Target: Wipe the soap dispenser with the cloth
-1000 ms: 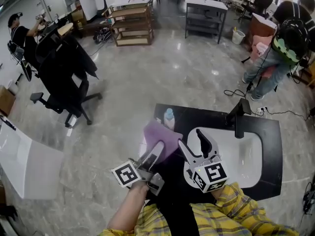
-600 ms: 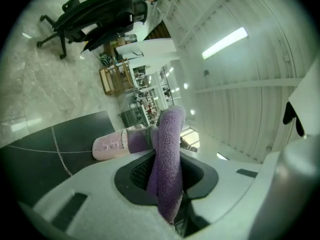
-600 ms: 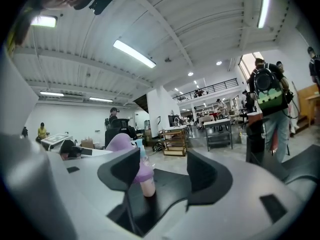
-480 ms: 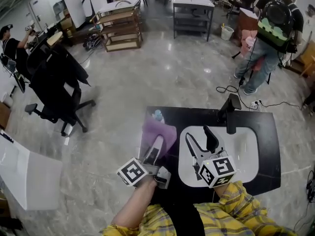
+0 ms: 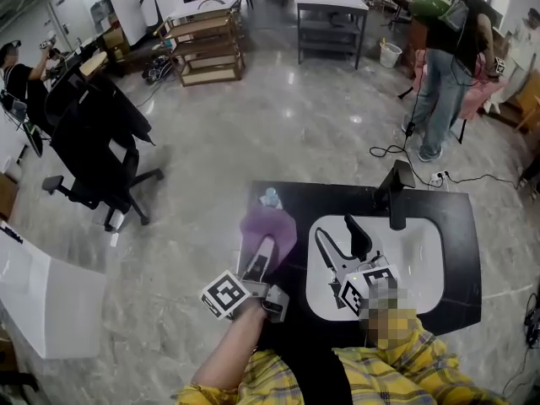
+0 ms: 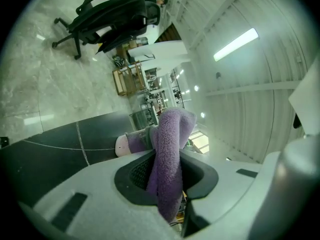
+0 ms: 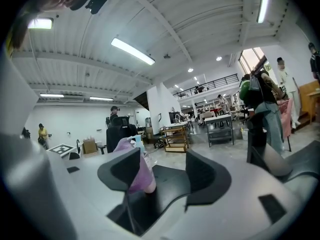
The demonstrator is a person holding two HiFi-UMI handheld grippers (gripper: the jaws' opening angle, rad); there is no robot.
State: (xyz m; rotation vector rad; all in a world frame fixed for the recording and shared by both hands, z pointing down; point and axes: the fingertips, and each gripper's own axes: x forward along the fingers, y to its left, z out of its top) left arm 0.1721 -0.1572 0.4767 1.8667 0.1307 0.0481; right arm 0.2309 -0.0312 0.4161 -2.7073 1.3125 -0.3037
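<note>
- Soap dispenser upright just left of the sink, near the far corner of the black counter.
- Cloth bunched against its near side, apparently to rub the body.
- Left gripper left of the sink, jaws clamped on a thick fold of cloth for firm pressure.
- Right gripper over the sink, jaws spread and empty, seemingly out of the way.

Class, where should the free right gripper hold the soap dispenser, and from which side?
Probably the body below its blue top, from the sink side: the soap dispenser stands upright, and the cloth in the left gripper covers its near side.
</note>
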